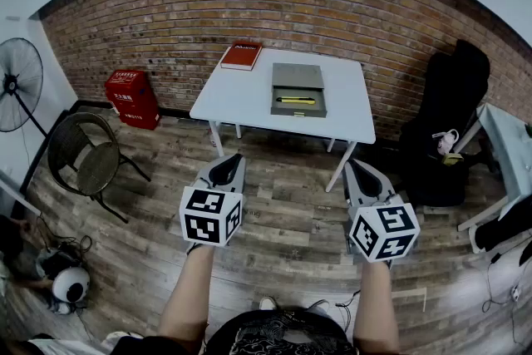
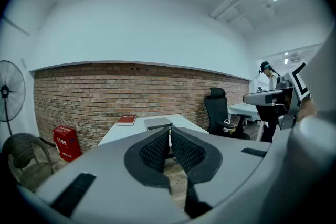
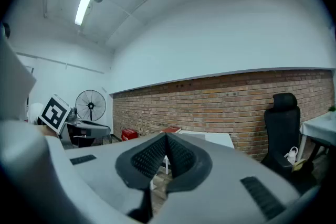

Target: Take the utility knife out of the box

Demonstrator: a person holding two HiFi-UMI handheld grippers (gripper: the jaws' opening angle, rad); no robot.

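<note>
A grey box (image 1: 298,90) lies open on the white table (image 1: 241,96) by the brick wall, its lid folded back. A yellow utility knife (image 1: 297,101) lies inside it. My left gripper (image 1: 227,168) and right gripper (image 1: 360,171) hover over the wooden floor, well short of the table. Each has its jaws shut with nothing between them. In the left gripper view the box (image 2: 158,123) shows just beyond the left gripper (image 2: 169,130). The right gripper (image 3: 166,137) points toward the table (image 3: 218,139).
A red book (image 1: 241,56) lies on the table's far left corner. A red crate (image 1: 131,98), a round chair (image 1: 86,158) and a fan (image 1: 18,85) stand at the left. A black office chair (image 1: 447,125) and another desk (image 1: 509,152) stand at the right.
</note>
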